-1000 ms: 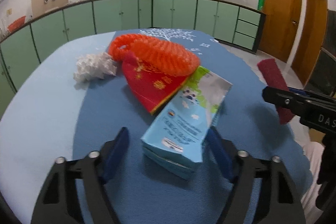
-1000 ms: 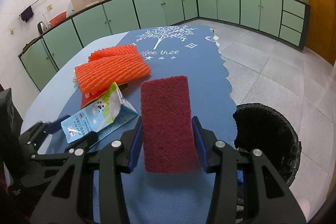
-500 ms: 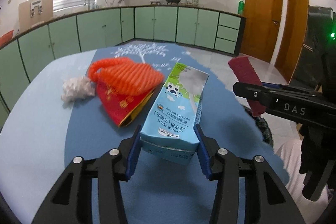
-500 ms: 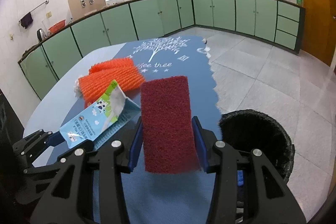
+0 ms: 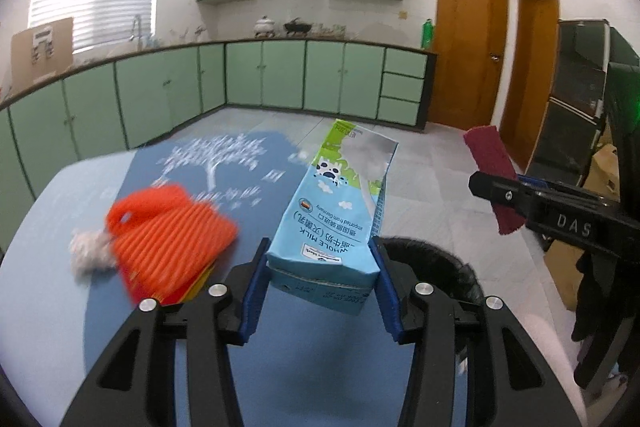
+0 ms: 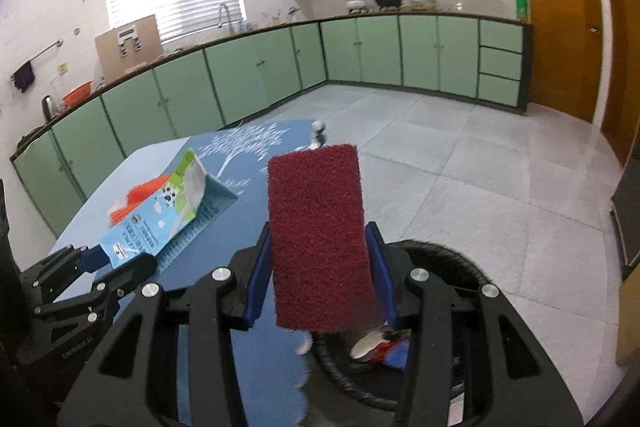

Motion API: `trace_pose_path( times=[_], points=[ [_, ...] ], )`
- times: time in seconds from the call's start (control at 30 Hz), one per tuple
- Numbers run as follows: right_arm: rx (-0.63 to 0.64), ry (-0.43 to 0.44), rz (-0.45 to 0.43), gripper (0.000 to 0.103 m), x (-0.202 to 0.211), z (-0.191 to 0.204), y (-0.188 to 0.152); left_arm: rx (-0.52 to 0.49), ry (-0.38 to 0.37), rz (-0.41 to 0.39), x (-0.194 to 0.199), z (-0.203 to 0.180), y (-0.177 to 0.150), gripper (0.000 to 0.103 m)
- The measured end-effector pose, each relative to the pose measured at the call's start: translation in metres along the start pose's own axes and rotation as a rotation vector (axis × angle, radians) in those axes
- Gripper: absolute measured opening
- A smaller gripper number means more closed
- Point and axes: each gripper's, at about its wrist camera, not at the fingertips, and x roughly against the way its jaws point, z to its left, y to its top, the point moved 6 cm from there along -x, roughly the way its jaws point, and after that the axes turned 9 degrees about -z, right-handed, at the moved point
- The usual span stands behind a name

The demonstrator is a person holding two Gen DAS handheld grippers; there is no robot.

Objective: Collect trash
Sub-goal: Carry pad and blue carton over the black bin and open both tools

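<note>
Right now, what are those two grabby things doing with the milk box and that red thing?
Someone is clearing trash off the table. The left tool is squeezing a blue milk carton and holding it up in the air. The right tool grips a dark red scrubbing pad above the black bin. An orange net bag and crumpled white paper lie on the table.

Blue-green milk carton [image 5: 334,211], maroon sponge [image 6: 320,247]
</note>
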Motion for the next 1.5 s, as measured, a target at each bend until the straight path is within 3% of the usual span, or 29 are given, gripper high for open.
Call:
trace_pose_path(
  times=[0.3,0.9,0.97,1.03,1.1,1.17,1.5],
  points=[
    [-0.019,-0.089,-0.014,0.043,-0.002,-0.059,0.010,-0.008,-0.083,-0.011,-0.053,-0.053,0.029,0.048],
    [-0.080,-0.197,0.120,0.044,-0.060,-0.152,-0.045,-0.016,-0.166,0.144,-0.150,-0.112,-0.003,0.048],
    [-0.080,-0.206,0.132,0.049,-0.067,-0.157,-0.052,-0.012,-0.174,0.152,-0.156,-0.115,-0.002,0.052],
    [-0.086,-0.208,0.144,0.067,-0.071,-0.161,-0.055,0.001,-0.180,0.151,-0.158,-0.114,-0.001,0.059],
    [-0.086,-0.219,0.146,0.072,-0.071,-0.165,-0.058,0.009,-0.169,0.137,-0.156,-0.110,0.004,0.065],
    [-0.092,-0.221,0.146,0.085,-0.070,-0.165,-0.058,0.019,-0.153,0.128,-0.154,-0.102,0.007,0.068],
    [-0.108,-0.186,0.064,0.096,-0.043,-0.125,-0.029,0.025,-0.028,0.040,-0.106,-0.039,0.031,0.085]
  ],
)
